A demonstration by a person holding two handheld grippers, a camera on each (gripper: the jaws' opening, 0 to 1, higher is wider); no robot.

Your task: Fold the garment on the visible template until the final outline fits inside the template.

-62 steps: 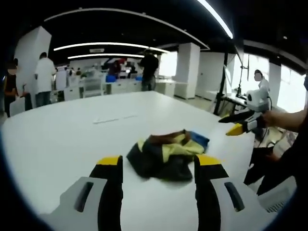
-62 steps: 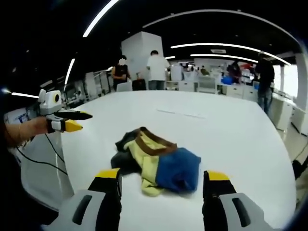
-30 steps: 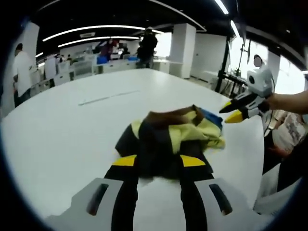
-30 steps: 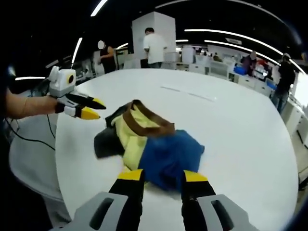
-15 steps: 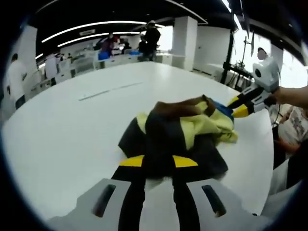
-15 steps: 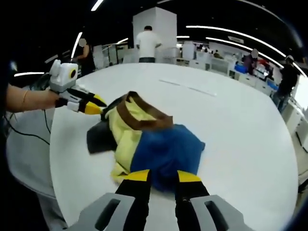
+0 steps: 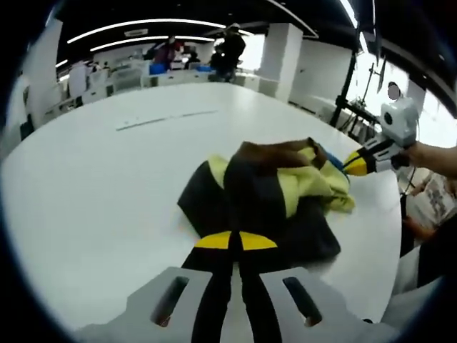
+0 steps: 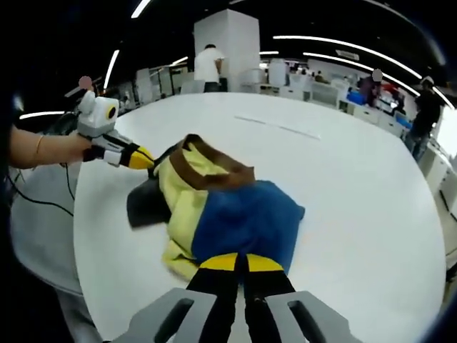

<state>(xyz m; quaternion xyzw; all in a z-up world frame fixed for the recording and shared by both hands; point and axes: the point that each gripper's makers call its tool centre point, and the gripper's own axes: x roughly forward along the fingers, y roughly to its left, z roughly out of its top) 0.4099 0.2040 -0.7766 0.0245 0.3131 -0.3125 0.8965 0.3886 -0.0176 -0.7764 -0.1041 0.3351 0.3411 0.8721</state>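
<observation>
Two grippers, left gripper [image 7: 235, 241] and right gripper [image 8: 240, 263], clamped on opposite edges of garment [image 8: 227, 214] crumpled on white tabletop [image 8: 343, 186]; folding barely begun, spreading and every fold probably left; template indiscernible.

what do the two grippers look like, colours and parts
Each gripper has two black jaws tipped with yellow pads, rising from a pale grey moulded body with dark slots: left gripper, right gripper. Seen from the side, the body is white. A thin bracelet circles the wrist behind the left one.
</observation>
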